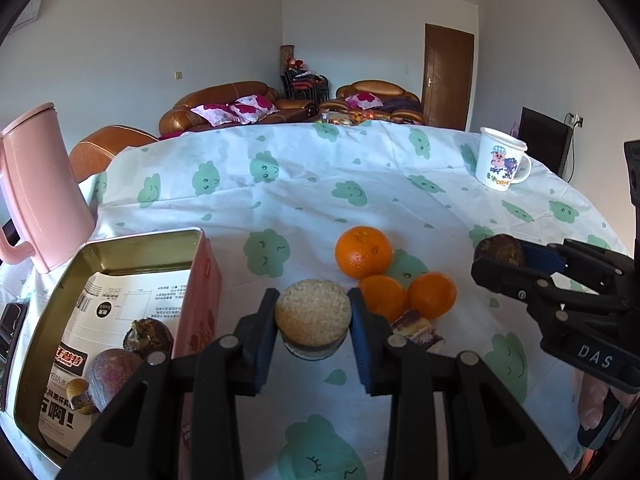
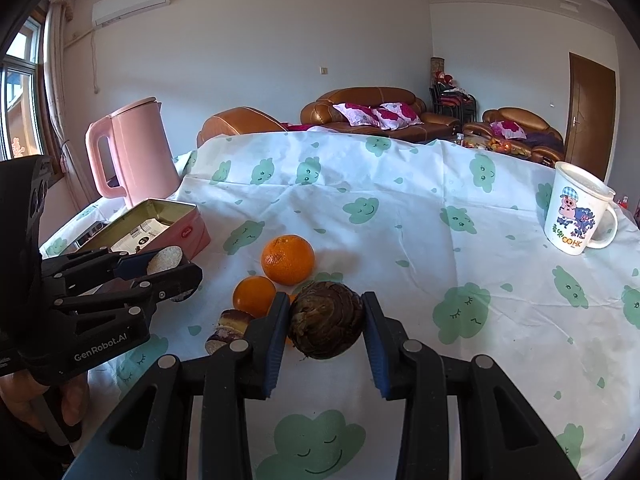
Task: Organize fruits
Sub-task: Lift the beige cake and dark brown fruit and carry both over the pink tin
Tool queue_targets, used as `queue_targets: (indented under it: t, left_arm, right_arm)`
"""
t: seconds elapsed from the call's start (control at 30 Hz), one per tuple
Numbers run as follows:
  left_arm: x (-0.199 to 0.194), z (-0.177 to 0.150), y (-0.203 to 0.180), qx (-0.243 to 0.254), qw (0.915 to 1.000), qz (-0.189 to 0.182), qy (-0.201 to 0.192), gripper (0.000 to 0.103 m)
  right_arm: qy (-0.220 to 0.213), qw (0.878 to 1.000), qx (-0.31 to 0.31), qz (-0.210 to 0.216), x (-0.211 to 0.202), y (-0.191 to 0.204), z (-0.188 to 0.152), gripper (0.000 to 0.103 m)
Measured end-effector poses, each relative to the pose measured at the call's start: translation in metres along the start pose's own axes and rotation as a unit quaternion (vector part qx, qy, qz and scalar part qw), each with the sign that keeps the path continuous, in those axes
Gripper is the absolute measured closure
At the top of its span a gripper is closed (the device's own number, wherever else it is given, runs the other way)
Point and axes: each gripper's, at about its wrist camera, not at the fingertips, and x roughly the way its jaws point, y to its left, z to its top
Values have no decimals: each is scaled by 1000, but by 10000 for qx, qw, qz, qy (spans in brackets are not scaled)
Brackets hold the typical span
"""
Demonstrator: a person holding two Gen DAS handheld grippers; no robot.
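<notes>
grippers meet over a table draped in a white tablecloth (image 1: 400, 200) printed with green clouds. left gripper (image 1: 313, 316) pinches a round, pale, grainy cake (image 1: 313, 317) between its blue pads, held clear of the cloth just beside the pink tin (image 1: 200, 280). right gripper (image 2: 326, 320) clamps a dark brown, scaly fruit (image 2: 326, 320) between its pads, raised just above the cloth near the oranges. three oranges sit together at mid-table: a large orange (image 1: 363, 251) farthest from the cameras, two small oranges (image 1: 432, 294) touching each other nearer in. a cut slice of layered cake (image 1: 418, 330) lies just beside the small oranges. the open tin, lined with a printed paper (image 1: 120, 300), holds a purple-brown fruit (image 1: 112, 372), another dark scaly fruit (image 1: 148, 338) and a smaller brown piece too unclear to tell. a pink kettle (image 2: 136, 152) stands behind the tin, and a white cartoon mug (image 2: 576, 210) stands well apart at the far right edge. a person's hand (image 2: 24, 404) grips the left tool's handle. brown leather sofas (image 2: 380, 114) with pink cushions line the room beyond.
</notes>
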Motion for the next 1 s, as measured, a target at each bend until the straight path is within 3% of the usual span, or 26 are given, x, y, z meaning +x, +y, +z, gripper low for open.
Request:
queue_targets:
  t: [0.77,1.0]
  left_arm:
    - [-17,-2,5,-115,9988,101,-465,67]
    - [-41,-1,20,-191,9963,331,-767,67]
  right_arm:
    - [-300,9995,-117,-23,-11,4,-1,65]
    - [-309,9983,-481,131,-14,31,6,65]
